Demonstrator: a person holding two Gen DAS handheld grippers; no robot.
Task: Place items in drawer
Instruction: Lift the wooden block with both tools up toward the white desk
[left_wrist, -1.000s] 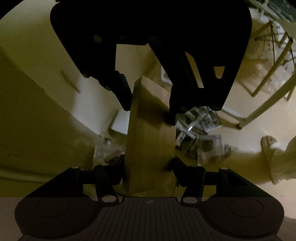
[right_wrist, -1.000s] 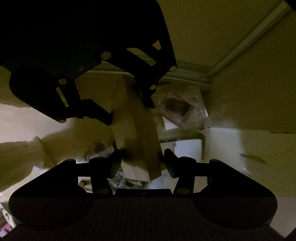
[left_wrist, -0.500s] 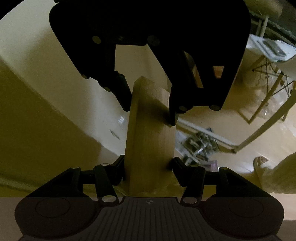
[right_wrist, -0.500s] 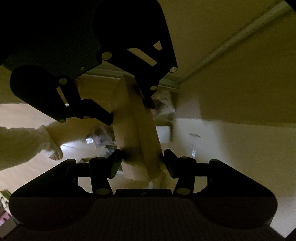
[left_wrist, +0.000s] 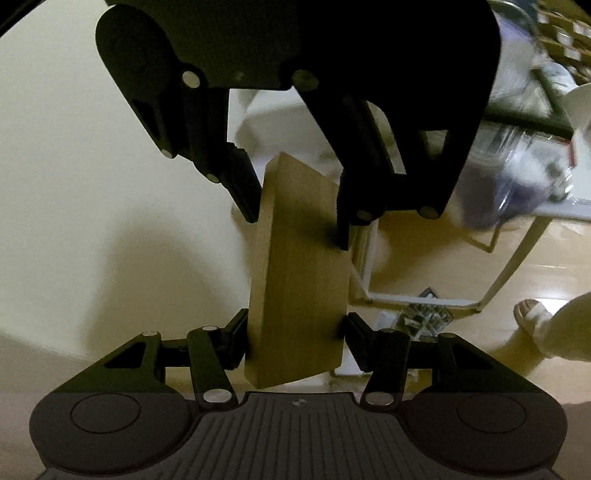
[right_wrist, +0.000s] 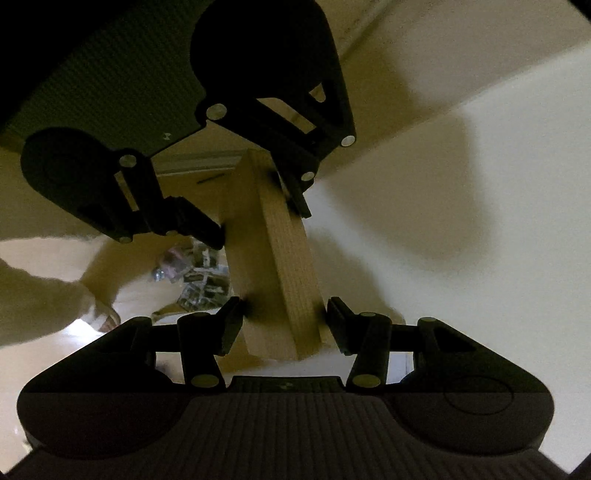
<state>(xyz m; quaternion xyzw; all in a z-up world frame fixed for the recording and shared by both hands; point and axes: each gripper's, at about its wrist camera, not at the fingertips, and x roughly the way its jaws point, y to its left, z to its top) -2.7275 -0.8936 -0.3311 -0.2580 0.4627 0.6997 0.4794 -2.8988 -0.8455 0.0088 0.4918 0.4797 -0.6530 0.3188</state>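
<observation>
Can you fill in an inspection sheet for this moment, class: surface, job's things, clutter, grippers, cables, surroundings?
Surface: pale cabinet face fills the left wrist view; no drawer opening can be made out.
Job's things: one wooden block in the left gripper, another wooden block in the right gripper.
Clutter: packets strewn on the floor.
Grippers: each shut on its block, fingers pressing opposite faces.
Cables: nothing seen.
Surroundings: dim light; white-legged table with blurred items on top; a person's sandalled foot on the wooden floor.
</observation>
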